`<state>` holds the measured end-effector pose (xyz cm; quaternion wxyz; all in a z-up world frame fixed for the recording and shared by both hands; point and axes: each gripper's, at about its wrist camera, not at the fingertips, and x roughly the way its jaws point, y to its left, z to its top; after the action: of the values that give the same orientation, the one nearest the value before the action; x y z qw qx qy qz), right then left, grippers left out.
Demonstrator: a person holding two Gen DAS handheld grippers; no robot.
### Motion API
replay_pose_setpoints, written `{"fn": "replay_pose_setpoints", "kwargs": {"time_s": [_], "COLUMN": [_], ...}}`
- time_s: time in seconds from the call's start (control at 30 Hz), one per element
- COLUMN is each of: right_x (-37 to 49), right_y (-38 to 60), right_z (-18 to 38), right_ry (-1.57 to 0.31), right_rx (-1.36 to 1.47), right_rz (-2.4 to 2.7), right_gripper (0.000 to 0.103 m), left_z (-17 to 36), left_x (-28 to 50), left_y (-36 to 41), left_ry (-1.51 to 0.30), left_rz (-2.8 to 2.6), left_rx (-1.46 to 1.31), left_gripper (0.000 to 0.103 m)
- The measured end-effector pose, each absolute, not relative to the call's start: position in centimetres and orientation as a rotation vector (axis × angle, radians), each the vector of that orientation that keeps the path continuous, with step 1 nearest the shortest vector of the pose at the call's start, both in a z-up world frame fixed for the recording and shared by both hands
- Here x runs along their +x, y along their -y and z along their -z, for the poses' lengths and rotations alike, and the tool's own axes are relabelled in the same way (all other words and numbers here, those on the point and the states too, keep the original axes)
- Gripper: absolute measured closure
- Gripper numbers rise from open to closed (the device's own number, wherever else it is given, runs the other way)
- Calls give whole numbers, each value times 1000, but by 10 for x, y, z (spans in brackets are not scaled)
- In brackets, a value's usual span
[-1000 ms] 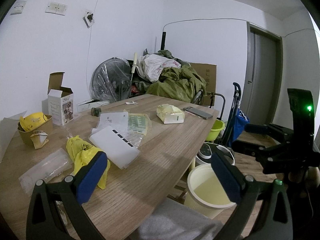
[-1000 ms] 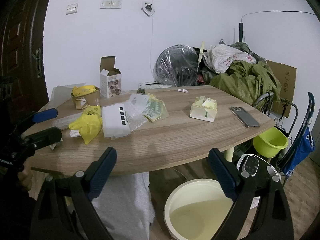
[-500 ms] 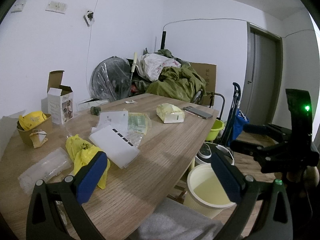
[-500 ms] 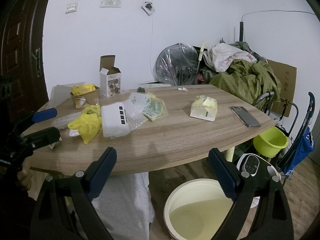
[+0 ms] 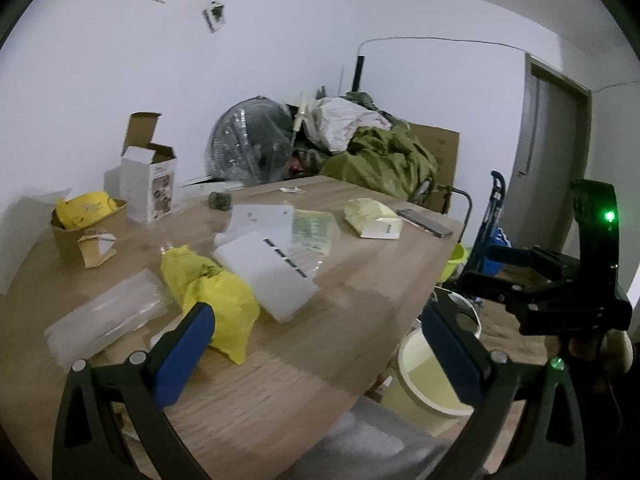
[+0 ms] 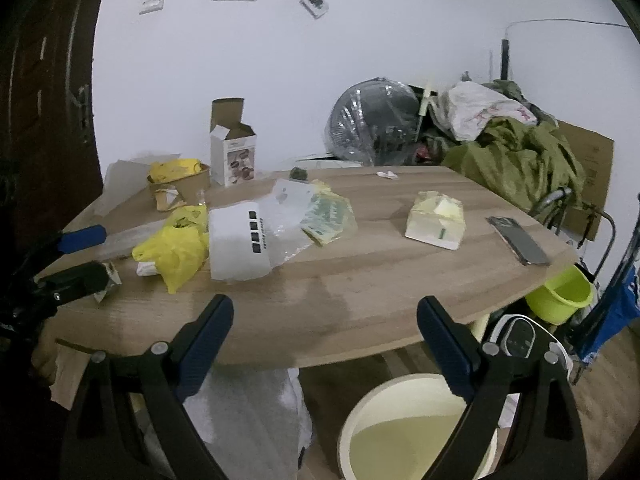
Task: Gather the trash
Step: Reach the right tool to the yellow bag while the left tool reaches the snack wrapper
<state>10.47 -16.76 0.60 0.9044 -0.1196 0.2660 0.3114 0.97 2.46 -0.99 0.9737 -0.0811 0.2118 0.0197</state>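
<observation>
Crumpled yellow bag point(image 5: 212, 292) lies on the tabletop point(image 5: 340, 312) among wrappers, untouched. Left gripper point(image 5: 316, 344) hovers near it, right gripper point(image 6: 324, 344) above the cream bin point(image 6: 416, 436); both jaws released, empty. Reaching stage; next, probably close on the bag.

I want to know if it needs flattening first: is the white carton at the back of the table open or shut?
Open. The white carton stands upright with its brown top flap raised and side flaps spread.
</observation>
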Motion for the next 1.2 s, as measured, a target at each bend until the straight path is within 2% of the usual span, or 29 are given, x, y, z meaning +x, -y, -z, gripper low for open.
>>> {"fn": "replay_pose_setpoints", "kwargs": {"time_s": [0.7,1.2], "right_x": [146,158], "right_y": [61,-20], "right_z": [19,48], "right_ry": [-599,-649], "right_rx": [-315,-314], "right_rz": [-875,-1048], "right_gripper": [11,11], "left_z": [30,59], "left_x": [-13,-22], "left_y": [-98,-142], "left_ry": [-455,-587], "left_rz": [-288,-441], "left_rx": [-255,-334], "left_gripper": [0,0]}}
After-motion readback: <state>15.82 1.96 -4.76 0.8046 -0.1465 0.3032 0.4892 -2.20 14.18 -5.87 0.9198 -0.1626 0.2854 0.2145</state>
